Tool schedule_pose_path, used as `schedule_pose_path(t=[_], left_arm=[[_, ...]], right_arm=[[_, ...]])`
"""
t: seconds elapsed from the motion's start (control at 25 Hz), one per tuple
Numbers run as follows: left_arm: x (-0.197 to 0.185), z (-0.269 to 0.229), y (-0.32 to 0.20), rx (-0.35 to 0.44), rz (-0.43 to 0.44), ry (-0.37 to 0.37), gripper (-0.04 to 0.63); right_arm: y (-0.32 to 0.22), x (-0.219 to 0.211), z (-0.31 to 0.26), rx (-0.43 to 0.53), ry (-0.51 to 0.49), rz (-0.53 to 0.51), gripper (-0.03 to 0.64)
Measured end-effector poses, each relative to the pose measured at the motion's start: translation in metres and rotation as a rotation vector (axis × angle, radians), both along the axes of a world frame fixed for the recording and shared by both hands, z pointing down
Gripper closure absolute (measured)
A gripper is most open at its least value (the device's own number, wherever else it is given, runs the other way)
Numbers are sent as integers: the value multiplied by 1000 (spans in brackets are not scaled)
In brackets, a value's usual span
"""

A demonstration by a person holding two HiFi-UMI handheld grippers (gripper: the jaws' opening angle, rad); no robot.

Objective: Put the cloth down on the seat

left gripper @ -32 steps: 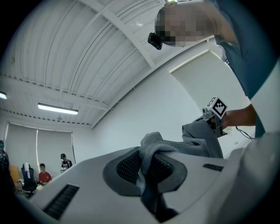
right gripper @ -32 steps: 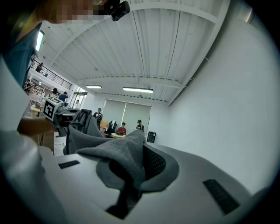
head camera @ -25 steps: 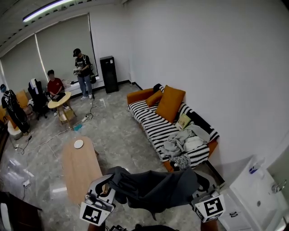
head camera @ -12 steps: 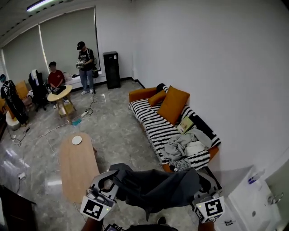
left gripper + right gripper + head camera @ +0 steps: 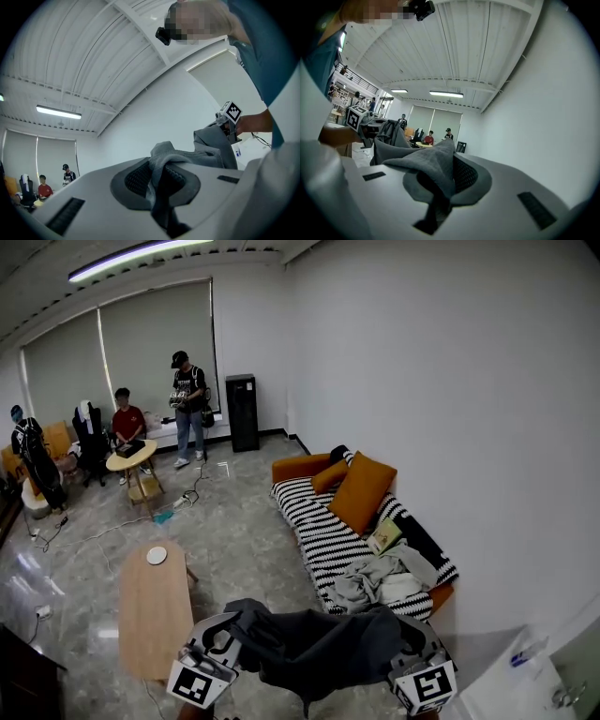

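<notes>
While the left hand-held gripper (image 5: 225,641) and right hand-held gripper (image 5: 411,645) pinch the cloth (image 5: 319,651), releasing now I'd miss the one-o'clock seat (image 5: 317,529).

Ahead and right of right gripper (image 5: 410,650): sofa (image 5: 314,521), near end taken by heap of pale clothes (image 5: 380,577), far end by orange cushions (image 5: 361,491); bare striped stretch between them. Ahead and left of left gripper (image 5: 223,641): wooden table (image 5: 150,601). Open floor (image 5: 234,531) between table and sofa. Between grippers: slung cloth (image 5: 319,648).
</notes>
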State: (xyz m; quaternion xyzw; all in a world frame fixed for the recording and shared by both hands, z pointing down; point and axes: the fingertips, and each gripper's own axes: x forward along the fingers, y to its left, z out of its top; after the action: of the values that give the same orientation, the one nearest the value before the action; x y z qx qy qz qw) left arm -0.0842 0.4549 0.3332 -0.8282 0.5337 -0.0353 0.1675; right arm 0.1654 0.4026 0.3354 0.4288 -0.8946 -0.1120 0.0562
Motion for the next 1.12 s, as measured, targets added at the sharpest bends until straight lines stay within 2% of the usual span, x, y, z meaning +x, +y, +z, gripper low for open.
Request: schedule_pose_path(t=[0.32,0.56,0.8,1.12], left_arm=[[27,5,-29,-26,-14,-41,563],[13,2,-57,-15,36,-26,563],[-22,-8,-82,22,82,12,563],[-40,-1,-121,2,98,19,563]], right_arm=[[-40,24,4,1,-28,-16,584],[-62,7,7,-17,-18,21,584],[-76,-26,0,-27,4,69,586],[-113,-42,-4,-1,19,139,584]])
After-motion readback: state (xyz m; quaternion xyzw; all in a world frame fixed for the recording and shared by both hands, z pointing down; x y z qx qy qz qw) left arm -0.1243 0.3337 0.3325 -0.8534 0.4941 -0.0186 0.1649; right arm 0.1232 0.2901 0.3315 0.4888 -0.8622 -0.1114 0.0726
